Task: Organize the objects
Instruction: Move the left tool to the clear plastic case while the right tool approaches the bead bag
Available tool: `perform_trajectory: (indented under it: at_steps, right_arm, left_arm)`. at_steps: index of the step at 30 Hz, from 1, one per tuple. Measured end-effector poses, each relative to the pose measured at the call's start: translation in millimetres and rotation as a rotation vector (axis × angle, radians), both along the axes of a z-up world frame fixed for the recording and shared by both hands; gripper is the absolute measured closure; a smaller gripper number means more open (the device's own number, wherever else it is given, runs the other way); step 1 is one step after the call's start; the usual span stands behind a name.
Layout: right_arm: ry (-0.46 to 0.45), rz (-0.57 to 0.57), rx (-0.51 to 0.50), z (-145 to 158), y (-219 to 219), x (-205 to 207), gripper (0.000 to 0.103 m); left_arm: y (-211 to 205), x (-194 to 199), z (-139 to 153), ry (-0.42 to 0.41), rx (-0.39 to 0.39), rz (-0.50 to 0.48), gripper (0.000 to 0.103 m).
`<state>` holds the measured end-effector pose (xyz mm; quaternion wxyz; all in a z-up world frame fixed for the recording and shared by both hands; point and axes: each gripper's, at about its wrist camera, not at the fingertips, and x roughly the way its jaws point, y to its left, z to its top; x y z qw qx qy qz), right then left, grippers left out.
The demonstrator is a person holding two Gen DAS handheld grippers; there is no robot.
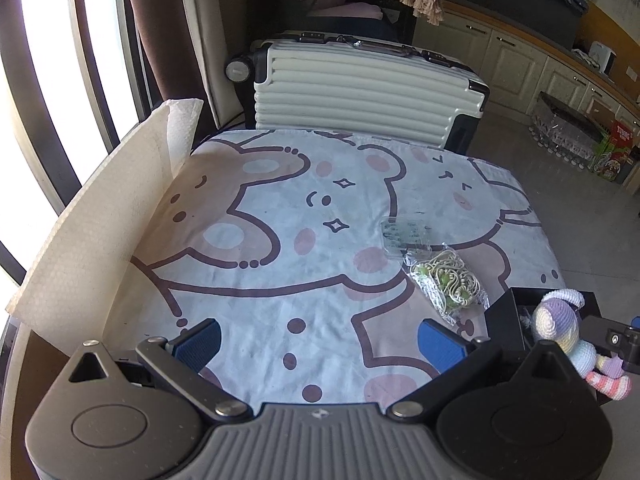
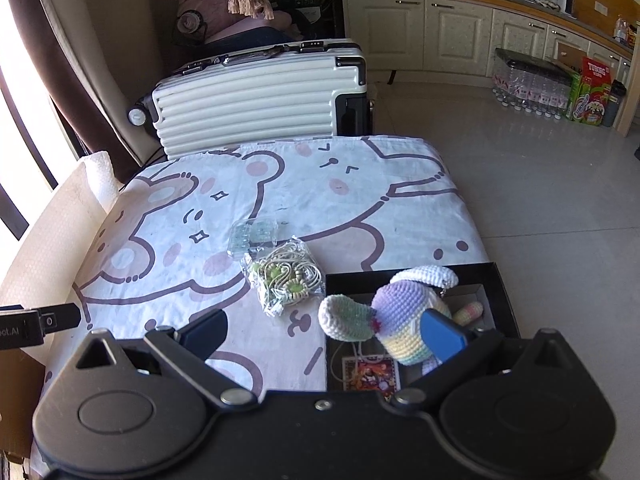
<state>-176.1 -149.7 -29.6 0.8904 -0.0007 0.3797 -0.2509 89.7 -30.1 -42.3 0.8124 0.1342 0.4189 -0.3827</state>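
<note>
Left wrist: my left gripper (image 1: 320, 344) is spread, empty; the bagged cord (image 1: 446, 282) lies ahead to its right on the bench. Right wrist: my right gripper (image 2: 326, 338) gapes beside the crochet toy (image 2: 404, 312) inside the black box (image 2: 496, 300); closing carelessly could snag its ear

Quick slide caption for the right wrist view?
Open right gripper above crocheted bunny in black box, packet alongside.

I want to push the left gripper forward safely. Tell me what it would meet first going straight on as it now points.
Nothing close: between the left gripper's open fingers lies only bare cartoon cloth. Beyond the table's far edge stands the white suitcase, probably its first obstacle, though depth is unclear.
</note>
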Motion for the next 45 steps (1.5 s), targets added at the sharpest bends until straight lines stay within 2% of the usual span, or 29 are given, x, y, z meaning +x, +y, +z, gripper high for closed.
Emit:
perform_trajectory:
  at_steps: [12,21,26,35,41,45]
  right_arm:
    - [-0.02,-0.002,0.0,0,-11,10,0.0]
    - [-0.051,-0.022,0.007,-1,-22,22,0.0]
    - [-0.085,-0.025,0.0,-4,-26,34,0.0]
    - [-0.072,0.031,0.038,-14,-39,63,0.0]
    - [-0.074,-0.03,0.133,-18,-62,83,0.0]
    - [-0.057,0.009,0.149,-15,-69,104,0.0]
  left_arm:
    - [-14,7,-4,0.014,0.008,-0.013,0.0]
    - [-8,23,5,0.014,-0.014,0.052,0.0]
    - [-13,30,-7,0.022,0.019,0.064,0.0]
    - [-51,39,-35,0.097,0.061,0.015,0.0]
    - [-74,41,-46,0.195,-0.001,0.021,0.0]
    - [-93,44,-55,0.213,-0.021,0.029,0.003]
